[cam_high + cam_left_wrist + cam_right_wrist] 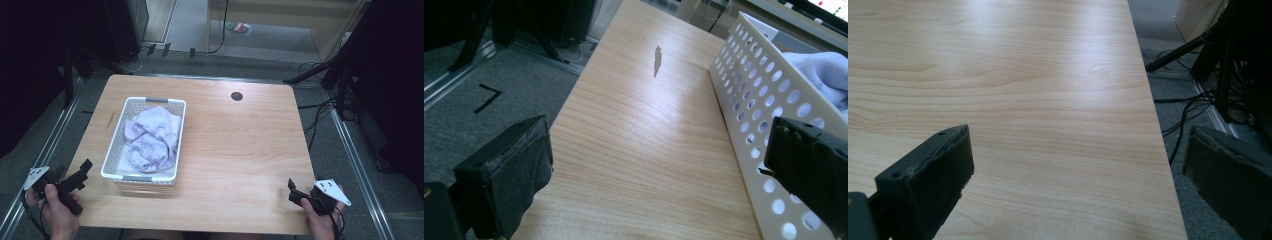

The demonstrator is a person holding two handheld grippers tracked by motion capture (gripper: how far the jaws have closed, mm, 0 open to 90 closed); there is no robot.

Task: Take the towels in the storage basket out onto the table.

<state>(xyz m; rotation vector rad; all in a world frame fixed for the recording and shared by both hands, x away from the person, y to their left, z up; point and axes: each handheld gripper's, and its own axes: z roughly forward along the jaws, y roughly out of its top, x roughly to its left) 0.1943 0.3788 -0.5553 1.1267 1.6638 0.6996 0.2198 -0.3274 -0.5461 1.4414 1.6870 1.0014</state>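
Note:
A white perforated basket point(116, 135) stands on the left half of the wooden table point(235, 150). Crumpled pale lavender cloths point(151, 139) fill it. My left gripper point(84, 172) hovers at the table's front left corner, just left of the basket, open and empty. In the left gripper view the basket's side wall point(758, 100) runs along the right, with cloth point(821, 70) above its rim, and my left gripper point(664, 170) spans bare wood. My right gripper point(292, 189) is near the front right corner, open with nothing in it. My right gripper point(1083, 175) straddles the table's right edge.
A dark round grommet point(237, 96) sits at the table's back centre. A grey scuff point(657, 60) marks the wood left of the basket. Cables point(320, 112) and dark stand legs point(310, 74) lie on the carpet to the right and behind. Metal floor rails point(45, 145) flank both sides.

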